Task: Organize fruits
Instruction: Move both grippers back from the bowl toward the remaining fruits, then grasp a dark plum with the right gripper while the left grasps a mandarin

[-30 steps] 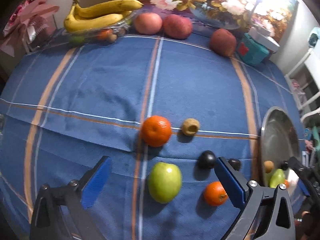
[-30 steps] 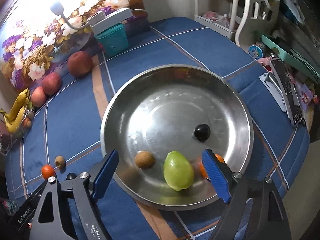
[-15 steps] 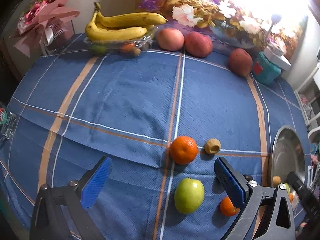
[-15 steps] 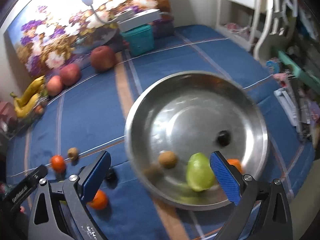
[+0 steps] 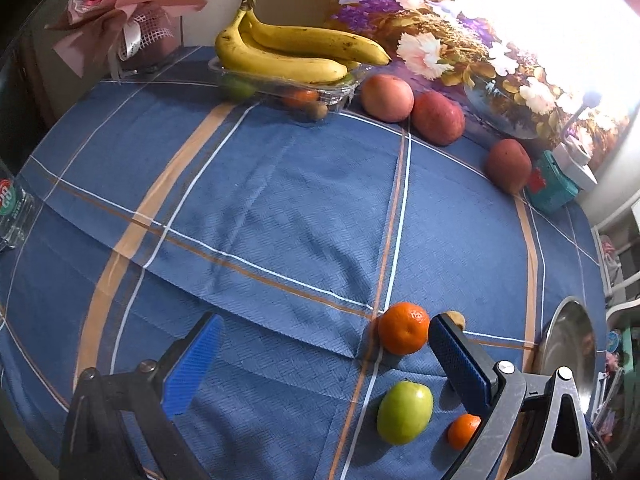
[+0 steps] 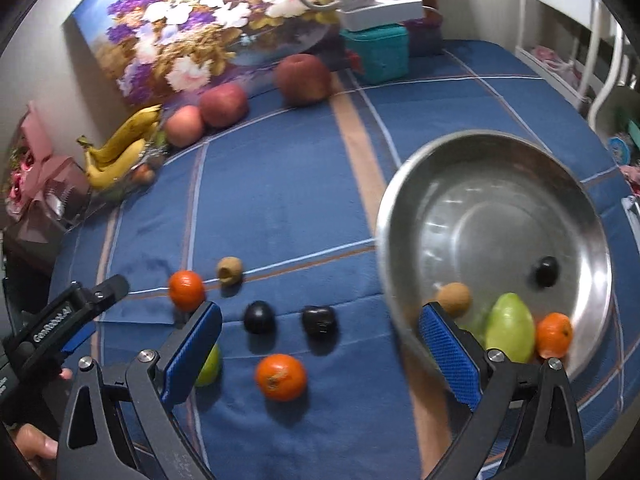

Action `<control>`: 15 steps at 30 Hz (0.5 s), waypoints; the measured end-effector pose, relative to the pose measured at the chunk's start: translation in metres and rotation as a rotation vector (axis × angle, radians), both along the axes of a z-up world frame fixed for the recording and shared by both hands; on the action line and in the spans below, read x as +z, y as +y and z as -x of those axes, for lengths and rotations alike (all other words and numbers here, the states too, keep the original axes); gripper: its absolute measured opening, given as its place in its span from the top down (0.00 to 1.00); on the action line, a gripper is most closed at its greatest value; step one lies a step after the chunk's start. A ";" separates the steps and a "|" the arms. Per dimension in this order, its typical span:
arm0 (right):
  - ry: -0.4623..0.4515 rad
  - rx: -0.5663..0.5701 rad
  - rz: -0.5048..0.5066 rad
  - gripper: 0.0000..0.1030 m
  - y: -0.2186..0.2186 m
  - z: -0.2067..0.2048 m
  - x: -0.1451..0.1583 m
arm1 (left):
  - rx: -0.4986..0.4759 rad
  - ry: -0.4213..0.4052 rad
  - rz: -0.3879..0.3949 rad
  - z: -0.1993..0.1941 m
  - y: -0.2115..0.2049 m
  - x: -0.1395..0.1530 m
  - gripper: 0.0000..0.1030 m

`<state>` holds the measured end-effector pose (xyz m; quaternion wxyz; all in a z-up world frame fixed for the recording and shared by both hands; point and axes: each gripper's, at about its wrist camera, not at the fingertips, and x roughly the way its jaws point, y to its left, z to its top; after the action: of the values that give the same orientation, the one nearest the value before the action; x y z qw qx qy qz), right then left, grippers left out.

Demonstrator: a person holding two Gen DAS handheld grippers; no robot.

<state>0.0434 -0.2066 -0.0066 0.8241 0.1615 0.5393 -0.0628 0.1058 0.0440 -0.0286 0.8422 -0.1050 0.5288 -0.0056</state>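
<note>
A steel bowl [image 6: 404, 184] sits at the right on the blue cloth and holds a green fruit [image 6: 510, 328], a small orange [image 6: 554, 334], a brown fruit [image 6: 454, 298] and a dark fruit [image 6: 547, 271]. Loose on the cloth lie an orange [image 6: 281, 376], two dark fruits [image 6: 259, 317] [image 6: 319, 320], another orange [image 6: 186, 290], a brown fruit [image 6: 229, 270] and a green apple [image 5: 405, 406]. My right gripper [image 6: 320, 354] is open and empty above the near orange. My left gripper [image 5: 326, 364] is open and empty, left of the apple.
Bananas [image 5: 288, 56] lie on a clear tray at the back, with three red apples [image 5: 438, 118] and a teal box [image 5: 552, 188] along the flower painting. A pink bouquet [image 5: 128, 12] stands back left. The bowl's rim [image 5: 560, 344] shows at the right.
Both grippers have swung left. The right view moved from over the bowl to over the loose fruit; the left view now shows more of the table's left side. Both stayed open.
</note>
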 end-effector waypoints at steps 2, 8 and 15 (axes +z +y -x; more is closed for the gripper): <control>-0.004 0.001 -0.001 0.04 0.002 -0.002 0.000 | -0.009 0.004 -0.007 -0.003 -0.002 -0.003 0.00; 0.005 -0.025 -0.010 0.05 -0.003 -0.006 -0.006 | -0.029 0.024 0.029 -0.014 -0.006 -0.013 0.00; 0.024 -0.016 -0.010 0.21 -0.002 -0.014 -0.013 | -0.104 0.031 0.033 -0.026 -0.021 -0.023 0.00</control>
<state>0.0574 -0.2085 -0.0198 0.8161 0.1692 0.5483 -0.0689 0.1317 0.0227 -0.0515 0.8306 -0.0914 0.5464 -0.0566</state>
